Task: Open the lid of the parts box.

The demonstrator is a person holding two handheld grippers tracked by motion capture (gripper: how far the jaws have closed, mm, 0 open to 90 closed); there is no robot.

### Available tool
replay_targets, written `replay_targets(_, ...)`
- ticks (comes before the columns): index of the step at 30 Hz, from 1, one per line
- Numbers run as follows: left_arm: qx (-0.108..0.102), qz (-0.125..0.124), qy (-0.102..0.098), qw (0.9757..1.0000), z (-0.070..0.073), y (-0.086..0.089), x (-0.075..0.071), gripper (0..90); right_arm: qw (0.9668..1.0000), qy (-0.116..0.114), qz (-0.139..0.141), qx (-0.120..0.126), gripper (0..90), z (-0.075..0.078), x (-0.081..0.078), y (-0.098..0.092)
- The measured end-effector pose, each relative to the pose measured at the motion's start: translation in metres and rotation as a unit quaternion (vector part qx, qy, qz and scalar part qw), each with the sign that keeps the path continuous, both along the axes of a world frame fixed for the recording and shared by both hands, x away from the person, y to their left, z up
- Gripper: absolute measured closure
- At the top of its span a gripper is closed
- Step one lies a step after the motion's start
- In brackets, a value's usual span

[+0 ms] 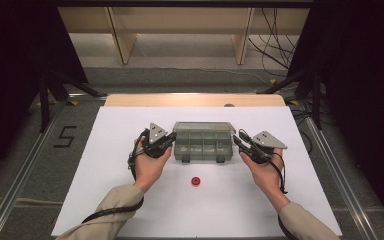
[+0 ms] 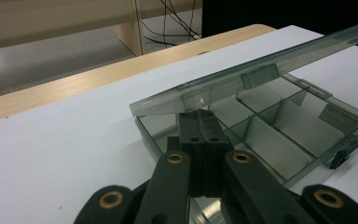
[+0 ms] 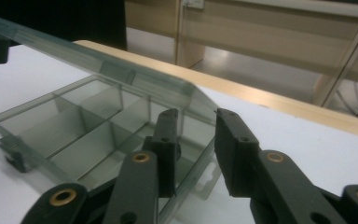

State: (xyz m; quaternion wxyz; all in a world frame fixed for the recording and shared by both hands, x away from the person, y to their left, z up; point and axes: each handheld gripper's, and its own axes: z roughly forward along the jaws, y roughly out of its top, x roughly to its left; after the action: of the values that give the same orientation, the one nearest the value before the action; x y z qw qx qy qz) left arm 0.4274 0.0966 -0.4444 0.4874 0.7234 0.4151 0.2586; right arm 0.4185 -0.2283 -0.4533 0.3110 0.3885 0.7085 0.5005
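Both tongs sit at the clear box [image 1: 203, 141], 1 at each end. Left tongs [image 2: 200, 122] are squeezed shut at the box's end wall, under its raised lid [image 2: 261, 63]. Right tongs [image 3: 196, 140] have their jaws apart over the other end wall, not pressing it. Near the box's front lies a small red ring [image 1: 196, 181] on the white table [image 1: 110, 150].

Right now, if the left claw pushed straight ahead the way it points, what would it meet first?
Probably the raised lid of the compartment box: the shut left claw sits at the box's end, just under the lid's edge; depth is unclear.
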Motion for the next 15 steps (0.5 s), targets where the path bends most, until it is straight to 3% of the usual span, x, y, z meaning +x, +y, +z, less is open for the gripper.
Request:
replay_targets(8, 0.009, 0.003, -0.006, 0.9999, -0.002, 0.0, 0.001, 89.6, 0.9992, -0.028, -0.012, -0.026, 69.0, 0.002, 0.004, 0.008)
replay_targets(12, 0.028, 0.016, -0.015, 0.9994, -0.003, 0.001, 0.002, 81.5, 0.9989, -0.034, -0.014, -0.029, 70.9, 0.003, 0.004, 0.011)
replay_targets(15, 0.043, 0.018, -0.033, 0.9984, -0.002, 0.001, 0.004, 76.7, 0.998, -0.048, -0.019, -0.037, 71.4, 0.004, 0.006, 0.012)
